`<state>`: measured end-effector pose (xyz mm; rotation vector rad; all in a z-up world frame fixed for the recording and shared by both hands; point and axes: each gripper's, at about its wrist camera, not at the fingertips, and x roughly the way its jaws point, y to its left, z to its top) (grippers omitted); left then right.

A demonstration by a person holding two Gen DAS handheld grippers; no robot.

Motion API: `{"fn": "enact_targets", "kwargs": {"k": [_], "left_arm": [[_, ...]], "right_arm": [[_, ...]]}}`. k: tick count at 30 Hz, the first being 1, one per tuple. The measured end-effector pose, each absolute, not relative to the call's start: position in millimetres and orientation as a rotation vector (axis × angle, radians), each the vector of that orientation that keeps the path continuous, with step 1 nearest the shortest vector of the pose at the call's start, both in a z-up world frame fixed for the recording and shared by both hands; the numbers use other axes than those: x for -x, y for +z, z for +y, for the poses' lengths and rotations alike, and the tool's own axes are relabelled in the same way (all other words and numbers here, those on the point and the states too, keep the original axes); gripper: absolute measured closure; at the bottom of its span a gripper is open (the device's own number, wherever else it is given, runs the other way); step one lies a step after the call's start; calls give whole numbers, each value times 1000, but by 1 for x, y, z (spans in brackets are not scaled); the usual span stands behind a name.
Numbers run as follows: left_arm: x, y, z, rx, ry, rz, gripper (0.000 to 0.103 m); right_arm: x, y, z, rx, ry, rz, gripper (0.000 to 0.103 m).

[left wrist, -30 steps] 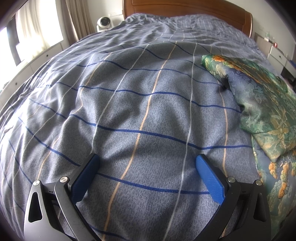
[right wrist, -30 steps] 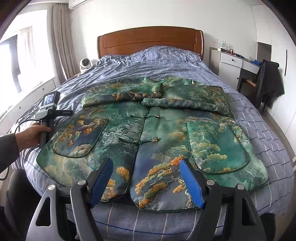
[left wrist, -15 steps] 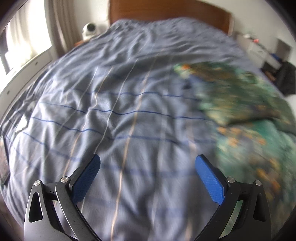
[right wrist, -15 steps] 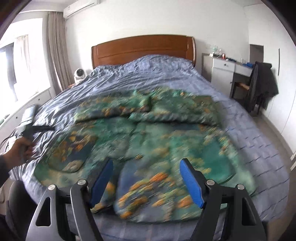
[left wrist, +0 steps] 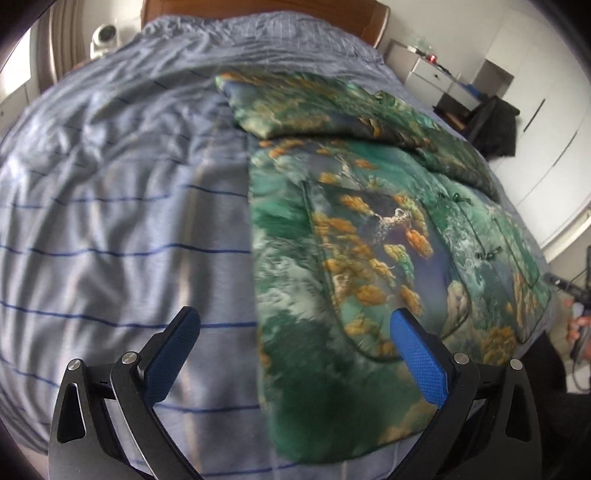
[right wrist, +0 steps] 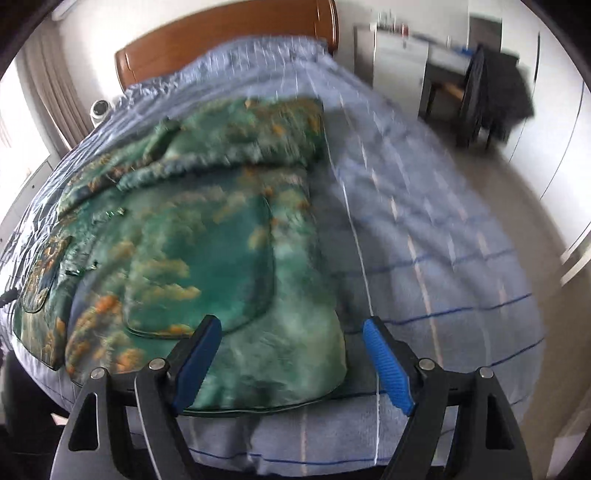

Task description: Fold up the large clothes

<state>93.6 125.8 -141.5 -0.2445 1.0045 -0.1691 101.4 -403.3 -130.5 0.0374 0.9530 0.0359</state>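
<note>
A large green padded jacket (left wrist: 373,236) with orange and blue pattern lies flat on the bed, front up, sleeves folded across its top. It also shows in the right wrist view (right wrist: 199,251). My left gripper (left wrist: 295,339) is open and empty, above the jacket's left hem corner. My right gripper (right wrist: 291,343) is open and empty, above the jacket's right hem corner at the bed's foot.
The bed has a blue-grey striped duvet (left wrist: 110,221) and a wooden headboard (right wrist: 221,40). A white dresser (right wrist: 399,51) and a chair with dark clothes (right wrist: 495,92) stand to the right. A small white fan (left wrist: 105,35) sits by the curtain.
Both grippers swung toward the jacket's bottom corners: the left view turned right onto the jacket, the right view turned to the jacket's right edge. Both stayed open.
</note>
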Motion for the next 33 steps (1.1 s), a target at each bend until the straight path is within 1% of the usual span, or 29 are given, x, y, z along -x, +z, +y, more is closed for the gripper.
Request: {"fn": "enact_targets", "kwargs": {"k": [3, 5, 8, 9, 10, 12, 13, 14, 15, 16, 17, 18, 21, 24, 26, 33], "left_arm": [[-100, -158, 122, 297, -198, 1057, 1], [-96, -162, 115, 265, -206, 1064, 1], [-93, -160, 102, 228, -244, 1072, 1], [-93, -160, 100, 232, -265, 1080, 1], [-93, -161, 95, 234, -292, 1093, 1], [-93, -162, 87, 204, -284, 1116, 2], [-93, -161, 84, 185, -268, 1136, 3], [-94, -160, 83, 182, -260, 1150, 9], [-94, -159, 83, 187, -252, 1161, 21], [-95, -155, 85, 199, -239, 1174, 27], [-96, -154, 87, 214, -233, 1182, 39], [-97, -151, 92, 238, -228, 1189, 53], [-94, -143, 109, 331, -230, 1189, 74], [-87, -136, 116, 367, -239, 1160, 81], [-81, -128, 113, 343, -237, 1134, 83], [-64, -103, 112, 312, -240, 1084, 85]], "right_arm": [[-115, -150, -415, -53, 30, 990, 22], [-124, -166, -422, -119, 110, 1056, 22], [-130, -174, -423, -207, 224, 1088, 22], [-131, -174, -420, -219, 259, 1101, 25], [-132, -173, -416, -216, 275, 1107, 31], [-132, -171, -410, -206, 290, 1112, 61], [-131, -168, -407, -199, 291, 1108, 67], [-131, -164, -404, -203, 301, 1100, 78], [-129, -160, -402, -208, 307, 1089, 83], [-128, -155, -400, -205, 308, 1078, 84], [-126, -149, -397, -197, 310, 1069, 86], [-125, -144, -394, -184, 312, 1055, 87], [-123, -130, -390, -183, 312, 1025, 88], [-124, -119, -385, -177, 311, 1006, 88], [-123, -112, -380, -176, 314, 991, 88], [-105, -91, -378, -196, 353, 951, 89]]}}
